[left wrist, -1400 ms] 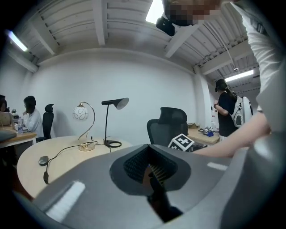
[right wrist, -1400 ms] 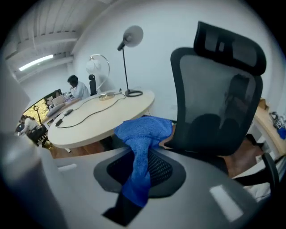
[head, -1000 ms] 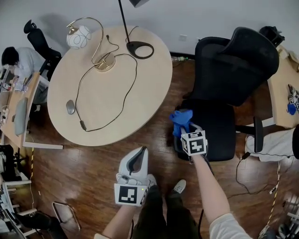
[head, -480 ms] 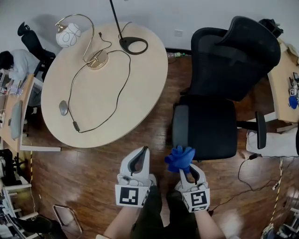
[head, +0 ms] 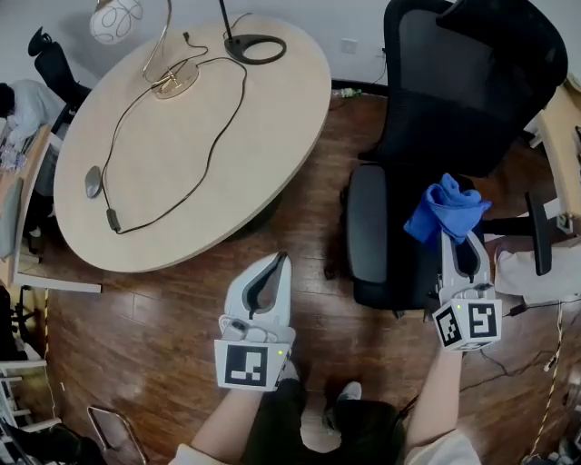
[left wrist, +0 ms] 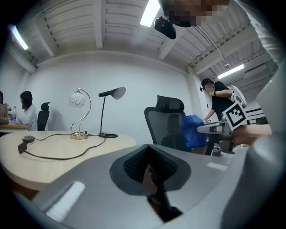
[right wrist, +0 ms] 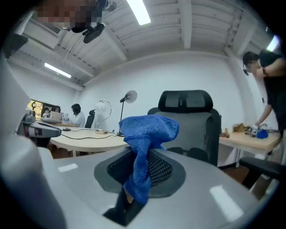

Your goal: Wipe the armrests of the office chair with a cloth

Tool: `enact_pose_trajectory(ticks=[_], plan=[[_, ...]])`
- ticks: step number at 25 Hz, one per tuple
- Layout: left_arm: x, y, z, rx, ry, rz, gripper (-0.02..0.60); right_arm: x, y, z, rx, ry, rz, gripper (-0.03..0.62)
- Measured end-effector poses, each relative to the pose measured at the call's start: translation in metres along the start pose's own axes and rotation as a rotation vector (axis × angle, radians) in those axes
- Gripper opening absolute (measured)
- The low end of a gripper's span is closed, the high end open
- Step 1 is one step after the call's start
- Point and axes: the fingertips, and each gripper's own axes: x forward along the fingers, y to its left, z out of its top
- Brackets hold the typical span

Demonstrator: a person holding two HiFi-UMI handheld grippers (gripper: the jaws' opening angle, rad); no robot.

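Right now the right gripper point(head: 460, 243) is clamping its jaws on a blue cloth point(head: 445, 211). In the right gripper view the cloth is bunching above the jaw tips and trailing down between them. Seen from the head view, the cloth is hanging over the seat of the black office chair point(head: 472, 91), toward the seat's right edge. It is sitting between the bench-side armrest point(head: 366, 222) and the outer armrest point(head: 542, 234), apart from both. Whether it is touching the seat cannot be told.

The left gripper point(head: 272, 272) is hovering over the wooden floor point(head: 163, 336), just off the near edge of the bench point(head: 182, 109). Its jaws are pressing together with nothing between them. Each gripper's cube is showing a black-and-white square marker to the head view.

On the pale oval bench, a globe-shaded lamp point(head: 116, 18) and a black lamp base point(head: 254, 47) are standing along the far edge. A black cable point(head: 211, 150) is looping across the middle, and a grey mouse point(head: 93, 182) is lying near the left edge.
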Motion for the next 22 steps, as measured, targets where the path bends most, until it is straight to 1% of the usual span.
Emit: enact_pose_trajectory(ticks=[1,3,4,6,7,8,9,10,11,13,14,15,16,18,20,21,22], plan=[[0.004,-0.005,-0.005,0.004,-0.036,0.005,0.052,0.008,-0.001,-0.017,0.011,0.011,0.030,0.078],[0.012,-0.015,-0.006,0.009,-0.135,0.012,0.053,0.023,0.003,-0.048,0.021,0.042,0.079,0.078],[0.015,-0.019,-0.007,0.013,-0.152,0.009,0.052,0.029,0.007,-0.059,0.015,0.060,0.089,0.078],[0.018,-0.028,-0.013,0.018,-0.127,-0.010,0.052,0.037,0.007,-0.085,0.020,0.085,0.082,0.078],[0.019,-0.031,-0.011,0.020,-0.141,-0.017,0.052,0.042,0.003,-0.102,0.039,0.098,0.073,0.078],[0.019,-0.032,-0.007,0.022,-0.177,-0.021,0.052,0.047,0.000,-0.123,0.062,0.116,0.068,0.078],[0.018,-0.032,-0.008,0.023,-0.177,-0.025,0.053,0.054,-0.003,-0.148,0.083,0.139,0.074,0.077],[0.017,-0.032,-0.013,0.023,-0.146,-0.028,0.052,0.060,-0.002,-0.174,0.101,0.164,0.091,0.077],[0.016,-0.032,-0.015,0.024,-0.151,-0.027,0.052,0.066,0.000,-0.201,0.116,0.189,0.111,0.077],[0.017,-0.031,-0.009,0.027,-0.249,-0.015,0.053,0.072,0.007,-0.255,0.123,0.253,0.132,0.077],[0.017,-0.031,-0.014,0.026,-0.253,-0.014,0.052,0.075,0.010,-0.282,0.116,0.296,0.131,0.077],[0.017,-0.031,-0.023,0.023,-0.223,-0.015,0.053,0.077,0.012,-0.304,0.104,0.334,0.122,0.078],[0.016,-0.030,-0.029,0.020,-0.201,-0.017,0.053,0.079,0.012,-0.318,0.091,0.358,0.109,0.078],[0.014,-0.028,-0.031,0.019,-0.214,-0.014,0.052,0.082,0.010,-0.327,0.068,0.365,0.081,0.078],[0.010,-0.030,-0.046,0.024,-0.119,-0.022,0.053,0.084,0.006,-0.322,0.048,0.344,0.052,0.078],[0.008,-0.031,-0.046,0.027,-0.119,-0.024,0.052,0.083,0.004,-0.317,0.040,0.330,0.038,0.078],[0.007,-0.029,-0.038,0.027,-0.176,-0.019,0.052,0.079,0.004,-0.312,0.036,0.317,0.026,0.078]])
